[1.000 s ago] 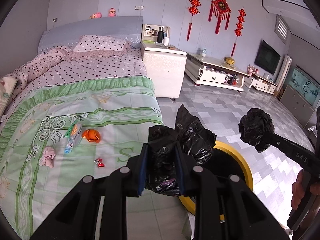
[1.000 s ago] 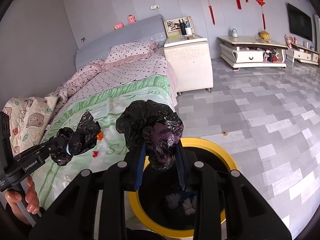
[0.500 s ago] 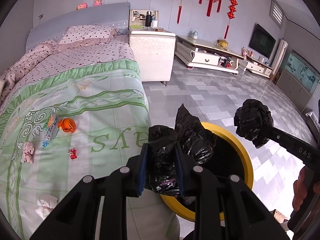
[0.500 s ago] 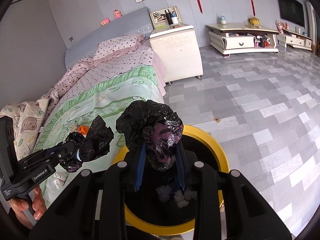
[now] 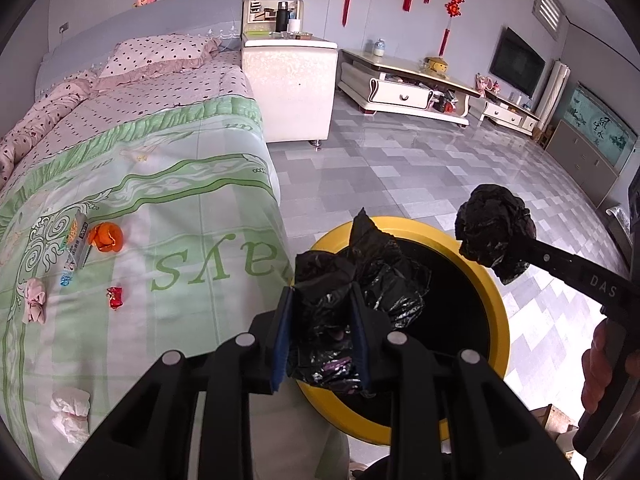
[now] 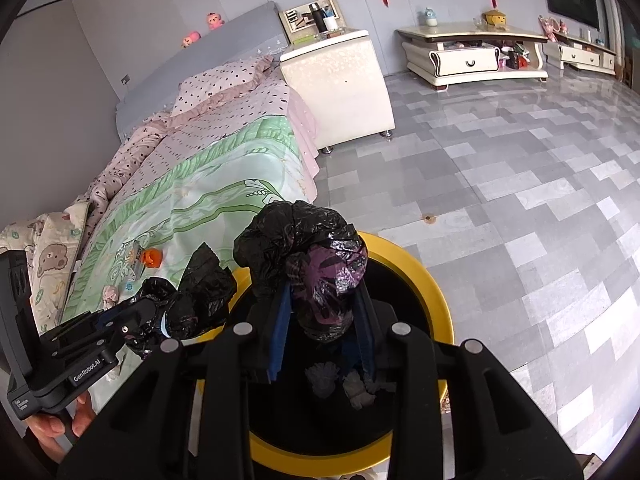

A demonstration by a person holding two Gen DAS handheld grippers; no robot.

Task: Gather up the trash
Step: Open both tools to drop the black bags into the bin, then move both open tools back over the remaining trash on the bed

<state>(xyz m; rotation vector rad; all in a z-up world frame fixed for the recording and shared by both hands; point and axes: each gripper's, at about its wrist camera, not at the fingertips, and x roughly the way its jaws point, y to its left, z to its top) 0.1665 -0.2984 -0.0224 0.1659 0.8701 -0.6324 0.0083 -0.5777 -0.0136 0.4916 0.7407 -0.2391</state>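
A black bin bag (image 5: 360,280) is held over a yellow-rimmed bin (image 5: 496,292) that stands on the floor against the side edge of the bed (image 5: 200,184). The left gripper (image 5: 322,332) is closed on one bunched part of the bag's rim, and the right gripper (image 6: 322,332) is clamped on another bunch of the same plastic, so both sets of jaws are nearly shut with crumpled film between them. A few pale crumpled scraps (image 6: 340,380) can be seen at the bottom of the bin.

More trash is left on the bed's green cover: an orange peel (image 5: 105,236), a small packet (image 5: 76,240), a red wrapper (image 5: 115,297) and wads of tissue (image 5: 70,404) near the lower left edge.

Several slips are judged possible. The thin film could be torn if the two grippers are pulled apart too hard. A bunch could slide out of the pads, since only a small fold is pinched. If the bag is meant to line the bin, the rim could be missed and the plastic dropped inside.
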